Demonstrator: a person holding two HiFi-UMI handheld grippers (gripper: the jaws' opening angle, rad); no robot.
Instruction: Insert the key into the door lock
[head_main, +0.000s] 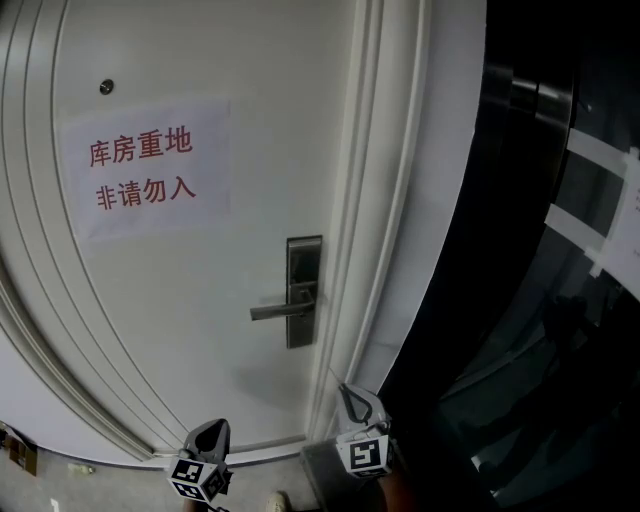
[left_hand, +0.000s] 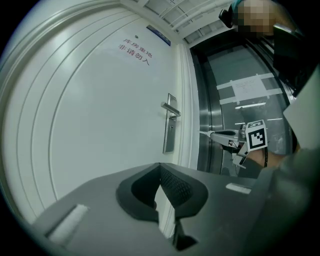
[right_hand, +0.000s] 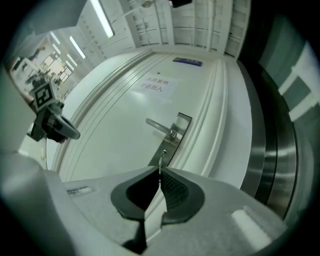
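My left tool (left_hand: 160, 167) sits below and to the left of the lock plate (head_main: 304, 290), its jaws pressed together on nothing. My right tool (right_hand: 159, 173) is below the lock plate and a little to its right, level with the door frame, and its jaws pinch the key (right_hand: 160, 160). The thin blade sticks out past the tips and points at the lower part of the plate, but it is well apart from it and not inserted. On the plate, the lever handle (head_main: 279, 310) stands out to the left across the white door (head_main: 200, 330). Up and left of the lock plate hangs a paper notice (head_main: 145, 168) in red characters. To the right of the plate are dark steel panels (head_main: 520, 250).
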